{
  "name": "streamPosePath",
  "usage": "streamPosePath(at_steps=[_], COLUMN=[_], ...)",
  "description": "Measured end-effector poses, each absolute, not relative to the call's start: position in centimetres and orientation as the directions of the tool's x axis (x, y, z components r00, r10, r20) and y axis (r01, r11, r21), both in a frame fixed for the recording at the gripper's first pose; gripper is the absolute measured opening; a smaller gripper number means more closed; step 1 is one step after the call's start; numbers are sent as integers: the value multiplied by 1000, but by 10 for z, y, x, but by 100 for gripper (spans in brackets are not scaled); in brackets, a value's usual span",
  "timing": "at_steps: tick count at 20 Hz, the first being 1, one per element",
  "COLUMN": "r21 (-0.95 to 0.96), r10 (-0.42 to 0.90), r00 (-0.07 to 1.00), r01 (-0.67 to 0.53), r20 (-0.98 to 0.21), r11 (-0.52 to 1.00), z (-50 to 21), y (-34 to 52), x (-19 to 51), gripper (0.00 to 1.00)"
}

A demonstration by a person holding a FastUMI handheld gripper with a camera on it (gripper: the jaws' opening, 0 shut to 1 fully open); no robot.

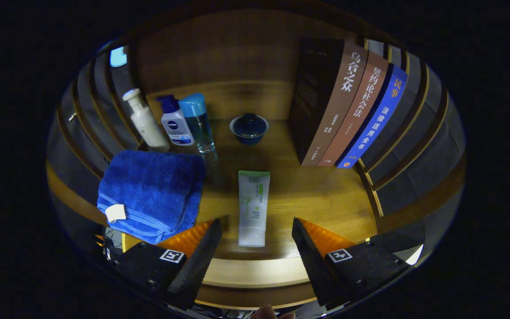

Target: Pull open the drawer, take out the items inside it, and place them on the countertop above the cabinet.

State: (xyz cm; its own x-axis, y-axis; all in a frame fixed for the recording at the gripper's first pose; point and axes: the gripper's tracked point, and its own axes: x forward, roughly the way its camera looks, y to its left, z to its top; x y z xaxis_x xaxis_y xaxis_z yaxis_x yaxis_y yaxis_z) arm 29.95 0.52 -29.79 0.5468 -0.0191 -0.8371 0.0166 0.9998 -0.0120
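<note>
My gripper [255,230] is open above the front edge of the wooden countertop [321,195]. A white tube with a green end [253,207] lies flat on the countertop, its white cap end between my fingertips and untouched by them. A folded blue towel [151,192] rests on the countertop to the left of the tube, beside my left finger. Further back stand a white pump bottle [145,119], a white and blue pump bottle [175,122] and a clear bottle with a blue cap [198,122].
A dark blue lidded bowl [249,127] sits at the back middle. Three upright books [348,106] stand at the back right. Slatted side walls [414,133] close in the counter on both sides. A fingertip [266,313] shows below my fingers.
</note>
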Motion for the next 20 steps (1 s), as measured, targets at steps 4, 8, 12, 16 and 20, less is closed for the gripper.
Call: streamPosePath(at_steps=[4,8,12,16,20], r21=[3,-25,14,-34,-41], r10=[15,-2,29,47,83], r00=[696,881,978,999,996], r01=[-19,-11,-26,-47,-82], r20=[-718,-473,-209,23,14], r11=[1000,1000,1000,998,996], z=[-268,-216,-170,-149,-177], y=[8,-2,5,12,33], x=[282,259,216,172,138], gripper=[100,100,100,99,99])
